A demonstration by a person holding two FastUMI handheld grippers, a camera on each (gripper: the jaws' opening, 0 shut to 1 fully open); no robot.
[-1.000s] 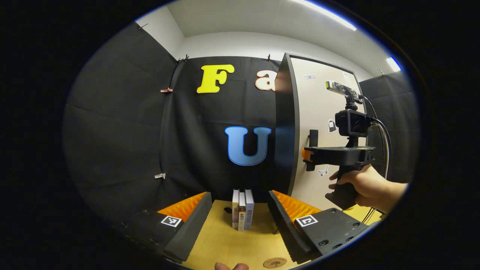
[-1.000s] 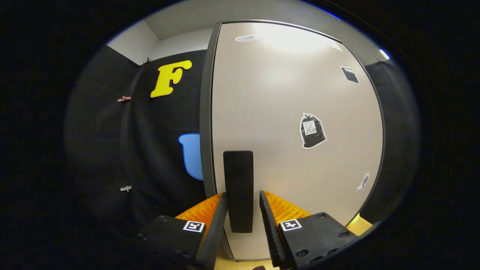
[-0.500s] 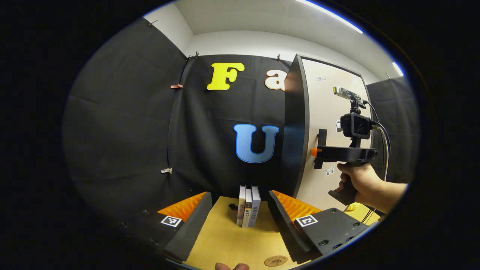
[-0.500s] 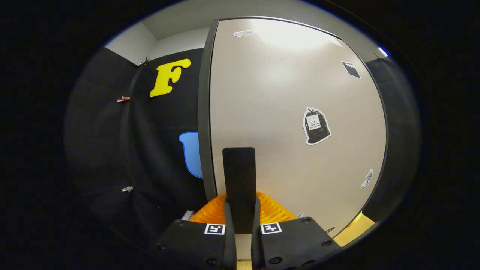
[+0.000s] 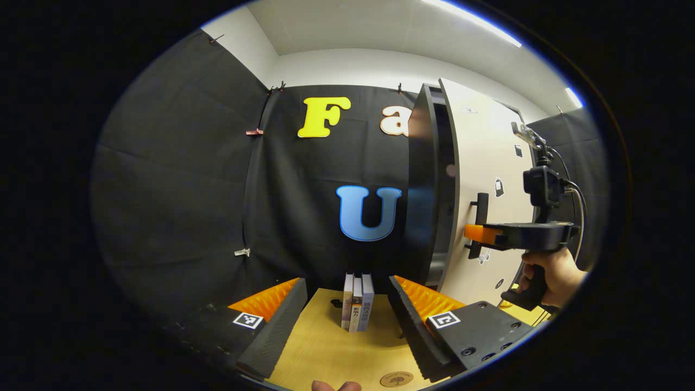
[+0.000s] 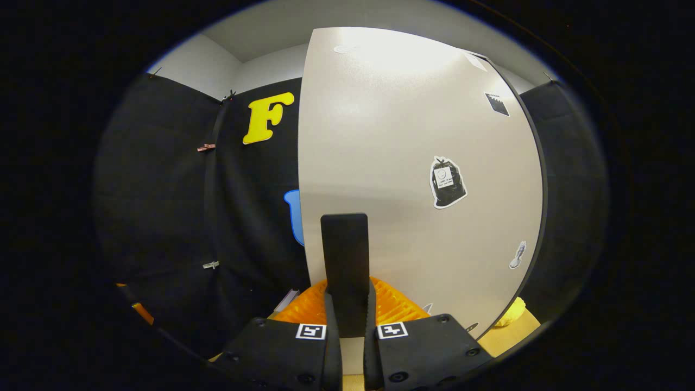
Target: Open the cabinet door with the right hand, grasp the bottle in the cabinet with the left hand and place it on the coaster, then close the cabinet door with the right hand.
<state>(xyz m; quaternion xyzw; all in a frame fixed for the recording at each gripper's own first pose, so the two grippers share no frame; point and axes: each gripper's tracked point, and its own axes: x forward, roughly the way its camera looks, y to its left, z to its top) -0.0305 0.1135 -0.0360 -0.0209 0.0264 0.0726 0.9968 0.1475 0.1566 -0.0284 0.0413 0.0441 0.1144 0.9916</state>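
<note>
The cabinet door point(image 6: 412, 163), pale with stickers, stands partly swung out from the dark cabinet body point(image 5: 426, 184). My right gripper point(image 6: 347, 317) is shut on the door's black vertical handle point(image 6: 344, 260). In the left gripper view that gripper point(image 5: 478, 233) shows at the right, held by a hand point(image 5: 554, 271), clamped on the handle point(image 5: 478, 217). A dark gap shows between the door point(image 5: 488, 179) and the cabinet. My left gripper point(image 5: 347, 320) hangs open above the wooden table point(image 5: 326, 353), nothing between its fingers. A round coaster point(image 5: 397, 378) lies near the table's front edge. The cabinet's inside is hidden.
Three upright books point(image 5: 357, 307) stand on the table in front of the left gripper, near the back wall. A small dark object point(image 5: 336, 303) lies left of them. A yellow item point(image 6: 513, 312) sits low beside the door's right edge. A fingertip point(image 5: 336, 386) shows at the bottom.
The right gripper closed on the door handle, then pulled the door outward; a gap now shows at the cabinet's edge. The left gripper stayed open, nearly still.
</note>
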